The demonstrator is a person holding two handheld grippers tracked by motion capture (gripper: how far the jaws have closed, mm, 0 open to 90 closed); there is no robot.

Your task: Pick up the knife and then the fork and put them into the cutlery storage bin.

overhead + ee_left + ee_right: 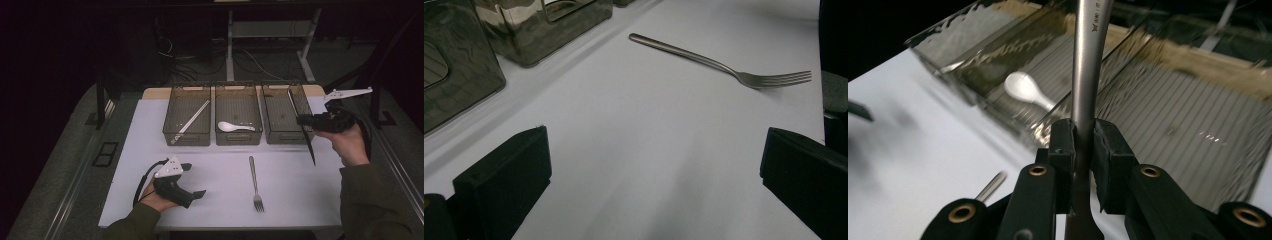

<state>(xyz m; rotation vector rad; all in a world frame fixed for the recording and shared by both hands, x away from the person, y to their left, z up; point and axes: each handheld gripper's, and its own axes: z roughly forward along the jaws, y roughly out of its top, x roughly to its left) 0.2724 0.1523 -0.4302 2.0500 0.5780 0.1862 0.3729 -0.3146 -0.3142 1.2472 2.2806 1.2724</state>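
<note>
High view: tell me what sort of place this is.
Probably a lab bench set up for cutlery-sorting recordings: a white mat with three mesh bins, a fork lying loose, and cables and desk legs in the dark behind.

I see three bins in a row at upper centre: the left bin (pixel 186 116) holds chopsticks (pixel 190 121), the middle bin (pixel 238 115) a spoon (pixel 234 127). Below them a fork (pixel 255 183) lies on the table (pixel 210 170), right of my left gripper (pixel 196 180). My right gripper (pixel 303 120) holds a knife (pixel 302 127) over the right bin (pixel 283 116).
</note>
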